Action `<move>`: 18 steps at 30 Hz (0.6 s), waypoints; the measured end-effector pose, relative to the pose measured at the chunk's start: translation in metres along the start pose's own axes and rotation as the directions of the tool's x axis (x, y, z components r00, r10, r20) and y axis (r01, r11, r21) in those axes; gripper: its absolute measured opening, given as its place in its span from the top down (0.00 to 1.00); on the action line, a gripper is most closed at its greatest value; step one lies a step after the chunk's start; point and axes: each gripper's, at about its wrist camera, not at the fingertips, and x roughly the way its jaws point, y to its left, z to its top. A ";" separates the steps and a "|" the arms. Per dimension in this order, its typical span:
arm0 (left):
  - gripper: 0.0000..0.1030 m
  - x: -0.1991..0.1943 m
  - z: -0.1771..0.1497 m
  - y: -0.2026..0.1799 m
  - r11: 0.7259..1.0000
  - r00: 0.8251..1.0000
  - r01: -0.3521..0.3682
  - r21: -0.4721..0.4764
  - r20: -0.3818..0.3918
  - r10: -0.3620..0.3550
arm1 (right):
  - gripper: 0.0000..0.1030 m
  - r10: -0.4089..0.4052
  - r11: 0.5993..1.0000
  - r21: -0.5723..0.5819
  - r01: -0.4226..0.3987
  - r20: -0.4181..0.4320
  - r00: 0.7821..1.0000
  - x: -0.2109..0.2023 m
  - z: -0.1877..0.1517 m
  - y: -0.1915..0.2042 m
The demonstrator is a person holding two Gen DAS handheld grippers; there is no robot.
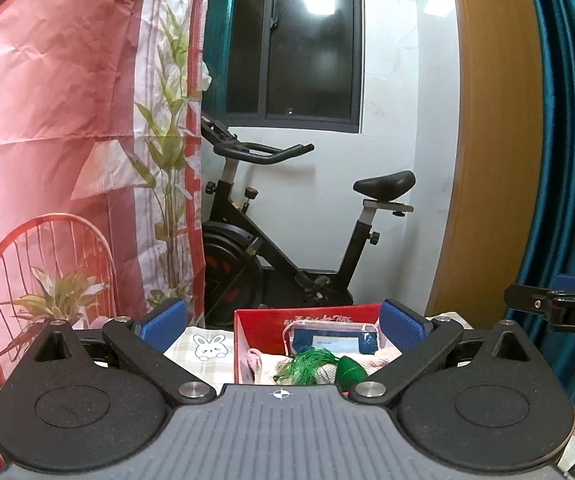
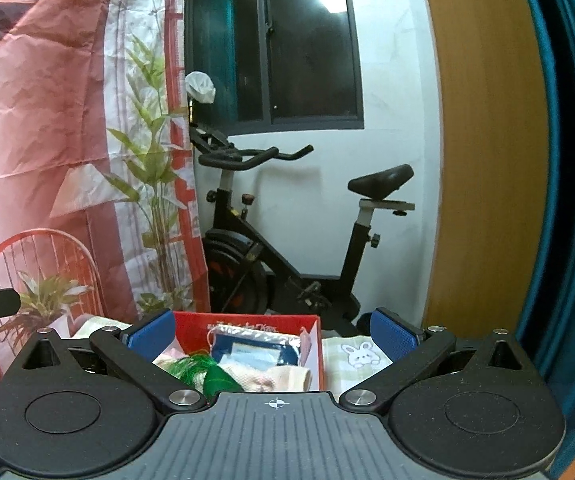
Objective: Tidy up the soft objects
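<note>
Left wrist view: your left gripper (image 1: 283, 322) hovers with its blue pads spread apart and empty, above the red box (image 1: 271, 322) standing on the checked cloth (image 1: 203, 354). Inside lie a green tassel (image 1: 311, 364), pink towels (image 1: 383, 356) and a clear pouch (image 1: 331, 338).

Right wrist view: your right gripper (image 2: 273, 334) is likewise spread and empty, the box (image 2: 247, 320) near the table's far edge. Everything looks light and floppy; pinch the tassel (image 2: 191, 366) at its bunched middle.

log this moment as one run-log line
left gripper: open, empty | right gripper: open, empty | red box: holds soft items, blue pouch, green bundle | bunny cloth: beside box
</note>
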 end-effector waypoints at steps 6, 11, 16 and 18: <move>0.00 0.002 0.000 0.003 1.000 1.000 -0.009 -0.010 -0.008 0.009 | 0.00 0.001 1.000 0.003 -0.001 -0.009 1.000 0.001 0.000 0.002; 0.00 0.000 -0.001 0.002 1.000 1.000 -0.010 -0.010 -0.008 0.010 | 0.00 0.006 1.000 0.002 -0.006 -0.007 1.000 0.001 0.000 0.003; 0.00 0.000 -0.001 0.002 1.000 1.000 -0.009 -0.010 -0.010 0.009 | 0.00 0.004 1.000 0.003 -0.004 -0.008 1.000 0.001 0.001 0.003; 0.00 0.000 -0.001 0.002 1.000 1.000 -0.008 -0.013 -0.012 0.008 | 0.00 0.003 1.000 0.003 -0.003 -0.007 1.000 0.001 0.000 0.003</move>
